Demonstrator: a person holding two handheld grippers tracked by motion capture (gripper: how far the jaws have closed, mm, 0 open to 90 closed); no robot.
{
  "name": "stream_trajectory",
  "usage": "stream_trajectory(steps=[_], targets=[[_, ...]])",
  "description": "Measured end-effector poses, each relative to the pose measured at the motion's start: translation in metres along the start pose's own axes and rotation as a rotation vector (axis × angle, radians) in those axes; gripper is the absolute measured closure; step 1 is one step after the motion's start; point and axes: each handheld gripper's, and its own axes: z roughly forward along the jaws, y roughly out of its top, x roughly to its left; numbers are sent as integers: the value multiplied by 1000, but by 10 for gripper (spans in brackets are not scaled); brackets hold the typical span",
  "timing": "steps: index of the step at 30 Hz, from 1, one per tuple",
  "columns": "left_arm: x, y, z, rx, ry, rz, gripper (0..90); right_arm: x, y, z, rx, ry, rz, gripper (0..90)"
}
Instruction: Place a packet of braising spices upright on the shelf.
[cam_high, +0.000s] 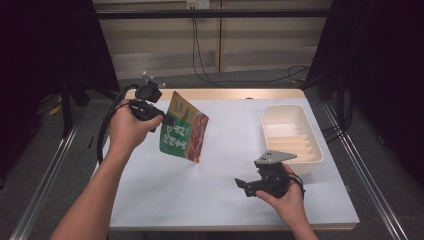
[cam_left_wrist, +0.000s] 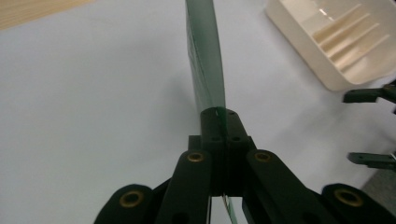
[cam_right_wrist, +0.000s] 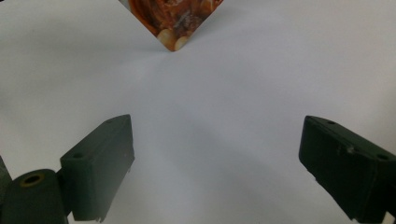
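Observation:
A flat green and red food packet (cam_high: 183, 133) hangs tilted over the white table, one lower corner close to the surface. My left gripper (cam_high: 167, 120) is shut on the packet's upper left edge; in the left gripper view the jaws pinch the thin packet (cam_left_wrist: 205, 65) edge-on at the tips (cam_left_wrist: 219, 122). My right gripper (cam_high: 243, 186) rests low near the table's front right, jaws spread wide and holding nothing (cam_right_wrist: 215, 158). The packet's bottom corner (cam_right_wrist: 173, 28) shows at the top of the right gripper view, well beyond the jaws.
A cream plastic tray (cam_high: 315, 131) with ribbed dividers stands at the right side of the table, also in the left gripper view (cam_left_wrist: 299, 56). The white sheet (cam_high: 210, 200) covers the tabletop; a wooden strip runs along the far edge (cam_high: 225, 94).

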Motion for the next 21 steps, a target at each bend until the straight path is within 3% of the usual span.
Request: stream_trajectory(steps=[2, 5, 6, 7, 8, 12, 18, 21], targets=[[-1, 5, -3, 35, 3, 48, 900, 0, 0, 0, -1, 5, -6, 104], [-7, 8, -6, 45, 4, 58, 900, 0, 1, -1, -18, 23, -18, 105], [-7, 9, -8, 63, 3, 88, 900, 0, 1, -1, -24, 34, -23, 105], [-11, 9, -8, 40, 0, 63, 900, 0, 1, -1, -24, 34, -23, 105], [-11, 10, -12, 78, -9, 113, 900, 1, 1, -2, -29, 38, -33, 106], [-12, 12, -14, 89, -19, 139, 900, 1, 3, -2, -43, 57, -51, 110], [-20, 13, -22, 98, -43, 188, 900, -1, 10, -6, -103, 108, -85, 109], [-25, 15, -25, 114, -49, 225, 900, 0, 14, -5, -103, 118, -126, 74]])
